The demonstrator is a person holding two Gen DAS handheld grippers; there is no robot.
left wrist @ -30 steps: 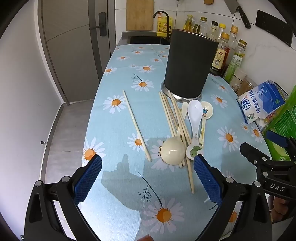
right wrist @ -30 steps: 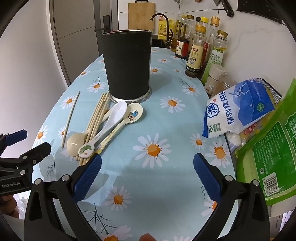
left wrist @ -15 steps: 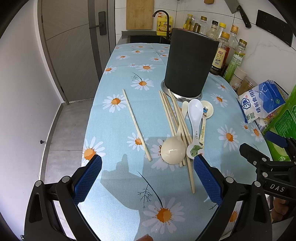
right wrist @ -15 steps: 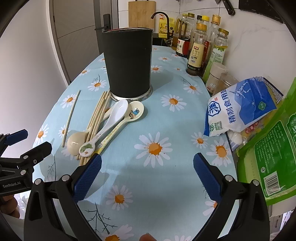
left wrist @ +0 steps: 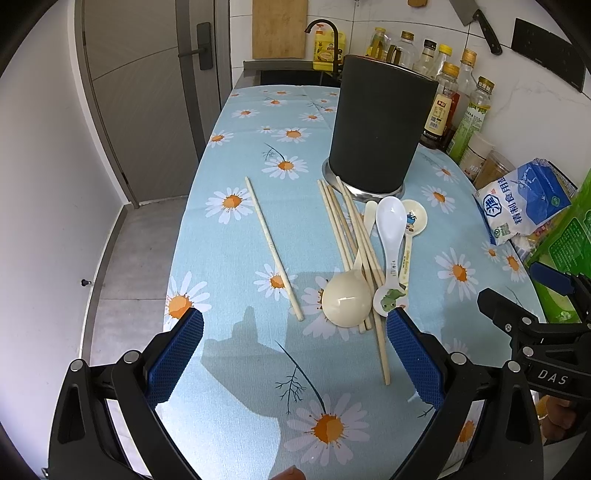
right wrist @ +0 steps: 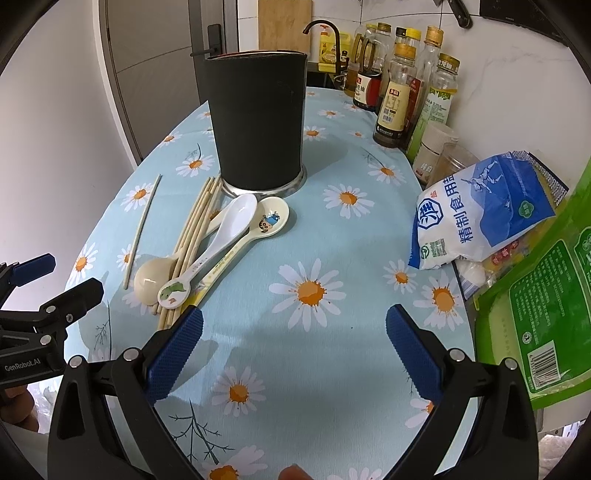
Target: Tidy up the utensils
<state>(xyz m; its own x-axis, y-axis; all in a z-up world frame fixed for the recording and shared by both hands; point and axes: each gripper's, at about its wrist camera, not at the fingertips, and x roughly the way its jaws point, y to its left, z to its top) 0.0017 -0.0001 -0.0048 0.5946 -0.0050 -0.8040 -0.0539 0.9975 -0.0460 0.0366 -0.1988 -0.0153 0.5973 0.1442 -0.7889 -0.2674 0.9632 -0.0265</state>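
Over the near table edge: both tongs hover above the cloth, each with jaws spread wide and nothing between them.
Left tongs (left wrist: 294,352): black frame, blue ribbed pads; they face the utensil pile, and their shadow falls on the cloth just ahead.
Right tongs (right wrist: 294,354): same build, aimed at a bare patch of cloth to the right of the pile.
Utensils: a bundle of pale wooden chopsticks (left wrist: 351,236) fans out from the base of the holder; one lone pale chopstick (left wrist: 273,251) lies apart to their left.
Spoons: a white ceramic spoon with a green frog on its handle (left wrist: 390,236) lies on a cream ceramic spoon with a cartoon figure in its bowl (left wrist: 413,221); a cream round-bowled ladle spoon (left wrist: 347,301) lies among the chopsticks, bowl nearest the left tongs.
Holder: a tall dark cylindrical utensil holder on a metal base (left wrist: 380,125) stands upright behind the pile.
Left view only: the grey tiled floor (left wrist: 125,273) and grey door (left wrist: 147,92) beside the table.
Right view only: the whole green plastic packet (right wrist: 546,306) and the blue and white salt bag (right wrist: 480,214) at the wall side.
Surface: a light blue tablecloth printed with daisies (right wrist: 314,291).
Room: glass sauce bottles (right wrist: 399,92) along a white tiled wall, a wooden cutting board (left wrist: 279,27) and dark tap (left wrist: 325,27) at the far end.
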